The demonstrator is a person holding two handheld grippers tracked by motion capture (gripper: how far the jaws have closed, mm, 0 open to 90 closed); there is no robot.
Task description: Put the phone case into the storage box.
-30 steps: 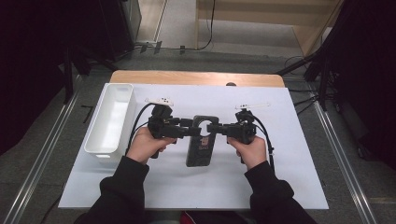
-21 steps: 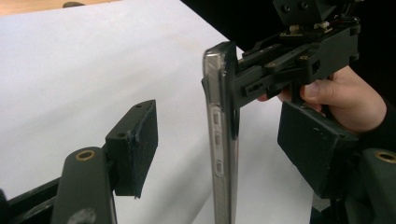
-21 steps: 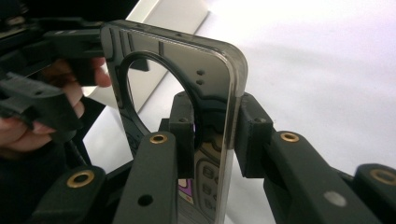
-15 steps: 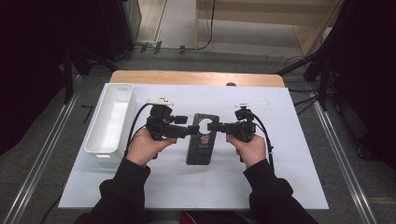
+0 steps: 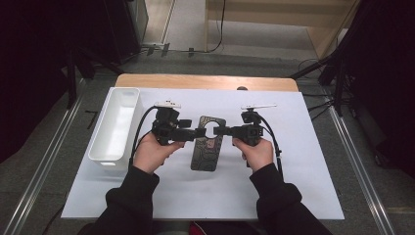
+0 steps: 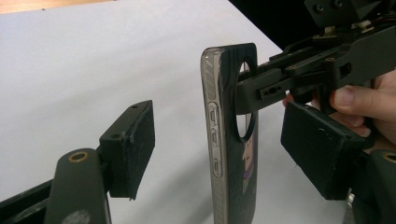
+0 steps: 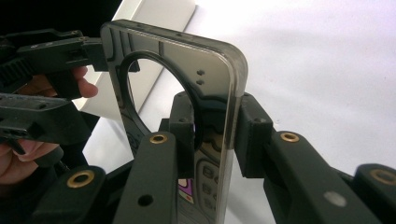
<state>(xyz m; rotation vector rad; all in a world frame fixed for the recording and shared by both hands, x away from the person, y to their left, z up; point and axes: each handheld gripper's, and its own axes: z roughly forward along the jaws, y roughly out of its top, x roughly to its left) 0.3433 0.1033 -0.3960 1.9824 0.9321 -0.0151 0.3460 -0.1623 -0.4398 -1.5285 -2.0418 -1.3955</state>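
A dark translucent phone case (image 5: 207, 149) with a round camera hole hangs over the white mat between my hands. My right gripper (image 7: 215, 135) is shut on the case's (image 7: 187, 70) top edge beside the hole, one pad on each face. My left gripper (image 6: 226, 154) faces it with its jaws on both sides of the case's (image 6: 231, 140) button edge. Both pads (image 6: 130, 149) stand clear of it, and the jaws have just been opening. From above, the left gripper (image 5: 197, 132) and right gripper (image 5: 219, 130) meet nose to nose at the case's top.
A long white tray (image 5: 113, 129) stands at the mat's left edge, close to my left hand. The white mat (image 5: 293, 171) covers the table, with a wooden strip (image 5: 205, 81) at the far edge. Metal rails run along both sides.
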